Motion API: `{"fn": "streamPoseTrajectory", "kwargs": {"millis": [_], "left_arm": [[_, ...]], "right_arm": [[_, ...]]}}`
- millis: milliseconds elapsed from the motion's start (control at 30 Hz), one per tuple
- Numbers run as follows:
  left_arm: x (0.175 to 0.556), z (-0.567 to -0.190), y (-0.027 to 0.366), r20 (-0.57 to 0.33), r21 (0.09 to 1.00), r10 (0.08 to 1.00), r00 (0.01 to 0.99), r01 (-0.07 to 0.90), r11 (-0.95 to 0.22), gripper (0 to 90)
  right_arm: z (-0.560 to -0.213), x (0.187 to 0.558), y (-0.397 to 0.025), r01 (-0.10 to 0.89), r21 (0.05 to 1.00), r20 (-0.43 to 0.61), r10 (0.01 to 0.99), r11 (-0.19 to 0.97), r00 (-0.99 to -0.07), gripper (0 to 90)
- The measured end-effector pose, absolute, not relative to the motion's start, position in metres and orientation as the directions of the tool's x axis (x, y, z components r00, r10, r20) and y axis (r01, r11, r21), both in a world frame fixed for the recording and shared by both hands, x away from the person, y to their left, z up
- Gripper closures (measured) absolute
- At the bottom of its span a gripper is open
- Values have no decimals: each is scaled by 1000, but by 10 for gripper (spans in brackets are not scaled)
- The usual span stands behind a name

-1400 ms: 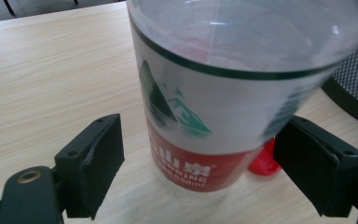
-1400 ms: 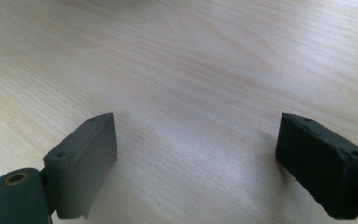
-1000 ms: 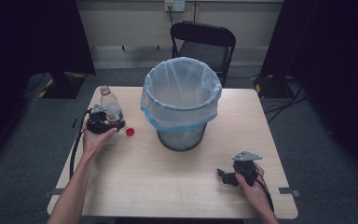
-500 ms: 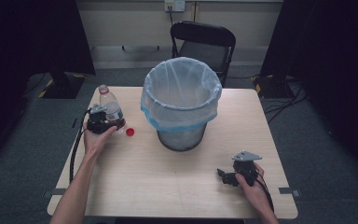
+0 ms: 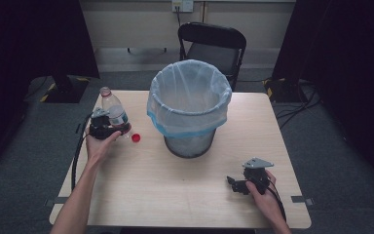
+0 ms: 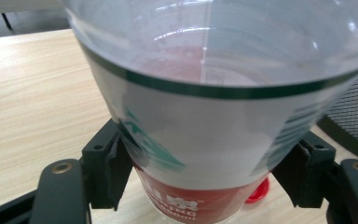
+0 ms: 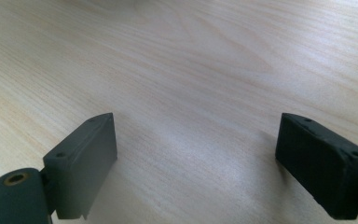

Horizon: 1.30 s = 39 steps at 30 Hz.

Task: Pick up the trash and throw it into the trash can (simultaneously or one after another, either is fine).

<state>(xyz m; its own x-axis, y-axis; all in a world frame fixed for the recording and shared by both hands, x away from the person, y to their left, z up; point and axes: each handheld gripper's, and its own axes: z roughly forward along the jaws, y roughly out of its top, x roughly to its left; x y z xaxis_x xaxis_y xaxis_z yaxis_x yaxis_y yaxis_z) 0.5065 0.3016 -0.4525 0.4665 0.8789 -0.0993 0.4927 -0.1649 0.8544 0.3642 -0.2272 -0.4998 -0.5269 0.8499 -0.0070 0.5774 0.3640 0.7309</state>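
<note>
Wooden surface [image 5: 141, 180], pale, square, ringed by grey floor. Mesh bin [image 5: 189, 109] at centre, upright, lined with a pale blue bag folded over the rim. Black folding chair [image 5: 213, 46] beyond the far edge, at 12 o'clock from the bin.

Left forearm reaching in from 6 o'clock and angled up toward 11 o'clock, hand wrapped around the left hand-held gripper [image 5: 111, 130], at about 9 o'clock from the bin. Jaws clenched on the plastic bottle [image 5: 114, 113], one black pad on each side of the lower label, seen close up in the left gripper view [image 6: 209, 135]. Bottle upright, clear, uncapped neck at top, white label with a green line and a red band near the base; near the bin, not touching it.

Right hand low at 5 o'clock from the bin, near the front edge, palm over the right hand-held gripper [image 5: 237, 184], grey plate on top, jaws pointing toward 9 o'clock. In the right gripper view, jaws [image 7: 196, 158] spread wide, released, bare wood between them.

Red cap [image 5: 136, 138] lying flat between bottle and bin, just beside the bottle at its 4 o'clock; a sliver of it behind the bottle's base in the left gripper view [image 6: 258, 191].
</note>
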Motion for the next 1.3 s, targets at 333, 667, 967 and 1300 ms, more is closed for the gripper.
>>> {"fn": "streamPoseTrajectory", "kwargs": {"millis": [333, 667, 967, 1300], "left_arm": [[495, -435, 299, -128, 880, 856, 500, 455, -135, 287], [488, -425, 296, -132, 896, 854, 504, 429, -115, 287], [477, -403, 291, -113, 917, 828, 550, 378, -126, 287], [473, -377, 285, -96, 941, 806, 585, 318, -119, 287]], "right_arm": [[-500, 364, -227, 576, 731, -7, 849, 366, -529, 116], [-500, 364, -227, 577, 731, -7, 849, 365, -529, 116], [-500, 364, -227, 576, 731, -7, 849, 365, -529, 116], [-500, 364, -227, 576, 731, -7, 849, 365, -529, 116]]}}
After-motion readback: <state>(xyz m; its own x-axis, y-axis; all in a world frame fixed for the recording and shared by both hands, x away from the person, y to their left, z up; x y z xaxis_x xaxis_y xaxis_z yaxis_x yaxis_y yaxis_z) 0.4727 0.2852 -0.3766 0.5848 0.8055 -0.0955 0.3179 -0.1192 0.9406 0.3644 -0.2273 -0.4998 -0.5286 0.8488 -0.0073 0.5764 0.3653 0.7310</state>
